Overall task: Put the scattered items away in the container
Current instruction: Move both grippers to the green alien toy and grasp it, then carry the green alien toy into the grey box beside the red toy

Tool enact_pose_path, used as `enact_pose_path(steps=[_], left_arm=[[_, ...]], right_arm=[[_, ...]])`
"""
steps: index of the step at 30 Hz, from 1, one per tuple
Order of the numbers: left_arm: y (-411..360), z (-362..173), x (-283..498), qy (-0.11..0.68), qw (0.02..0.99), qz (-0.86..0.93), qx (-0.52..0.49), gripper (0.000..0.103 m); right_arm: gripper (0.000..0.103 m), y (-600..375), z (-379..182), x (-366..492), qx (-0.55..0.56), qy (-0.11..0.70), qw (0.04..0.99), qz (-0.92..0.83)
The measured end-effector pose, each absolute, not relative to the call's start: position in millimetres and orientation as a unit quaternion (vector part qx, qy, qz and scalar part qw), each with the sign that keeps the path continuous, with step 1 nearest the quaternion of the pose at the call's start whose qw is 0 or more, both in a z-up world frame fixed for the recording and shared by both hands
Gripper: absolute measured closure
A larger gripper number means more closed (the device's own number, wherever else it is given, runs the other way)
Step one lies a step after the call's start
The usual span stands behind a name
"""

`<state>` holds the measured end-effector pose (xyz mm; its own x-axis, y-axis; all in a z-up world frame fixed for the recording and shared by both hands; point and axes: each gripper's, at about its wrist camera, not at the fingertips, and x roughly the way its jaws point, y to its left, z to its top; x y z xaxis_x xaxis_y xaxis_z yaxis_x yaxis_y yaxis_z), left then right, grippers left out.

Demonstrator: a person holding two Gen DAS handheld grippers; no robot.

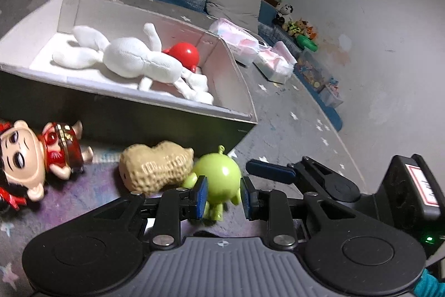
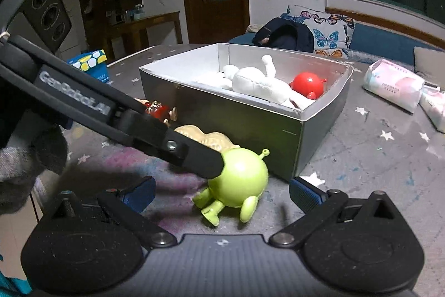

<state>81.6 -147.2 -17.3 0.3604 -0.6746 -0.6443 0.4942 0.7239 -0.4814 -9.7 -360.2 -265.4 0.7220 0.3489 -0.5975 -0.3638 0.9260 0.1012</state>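
A green round toy figure (image 1: pixel 219 174) lies on the mat in front of the box (image 1: pixel 125 113). My left gripper (image 1: pixel 224 196) has its blue pads on both sides of the green toy and is shut on it. In the right wrist view the left gripper's finger reaches onto the green toy (image 2: pixel 239 180). My right gripper (image 2: pixel 222 192) is open just behind the toy. A tan peanut toy (image 1: pixel 155 166) and a red-dressed doll (image 1: pixel 36 157) lie beside it. The box (image 2: pixel 306 113) holds a white plush (image 1: pixel 133 60) and a red ball toy (image 1: pixel 185 53).
Pink tissue packs (image 1: pixel 244 42) lie right of the box, also in the right wrist view (image 2: pixel 395 85). Small toys and a clear bin (image 1: pixel 314 71) line the wall. A butterfly cushion (image 2: pixel 325 29) and dark bag (image 2: pixel 283 36) sit behind the box.
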Motion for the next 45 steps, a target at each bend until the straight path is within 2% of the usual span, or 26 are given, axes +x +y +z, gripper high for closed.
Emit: enact_pose_path(steps=[6,8,10,19,23,31,39,45], left_arm=[[-146.5,-22.7,89.5,0.446,0.814,-0.348,-0.133,0.073],[-145.9,-24.9,92.0,0.45,0.812,-0.342,-0.142,0.073],[-144.4,-26.8,93.5,0.45,0.812,-0.337,-0.153,0.072],[-143.7,-32.1,96.9,0.45,0.808,-0.333,-0.183,0.071],[-143.7,-34.5,95.5,0.448,0.807,-0.332,-0.195,0.066],[-143.0,-30.8,90.0,0.462,0.794,-0.34,-0.201,0.066],[-139.9,14.4,80.2,0.401,0.813,-0.373,-0.2,0.066],[-144.2,31.0,116.7,0.38,0.821,-0.373,-0.207,0.066]], right_arm=[[0.012,-361.4,-268.5,-1.2,0.016,0.326,0.927,0.187],[0.021,-363.1,-270.5,1.5,0.027,0.329,0.926,0.182],[0.022,-365.4,-271.5,2.9,0.036,0.331,0.926,0.178],[0.044,-373.4,-273.2,4.5,0.057,0.336,0.924,0.171],[0.053,-376.2,-274.8,5.3,0.064,0.34,0.924,0.164],[0.054,-375.5,-267.4,-3.1,0.059,0.339,0.926,0.156],[0.054,-376.5,-219.4,-11.3,0.029,0.287,0.945,0.154],[0.054,-374.6,-196.1,27.0,-0.004,0.276,0.95,0.147]])
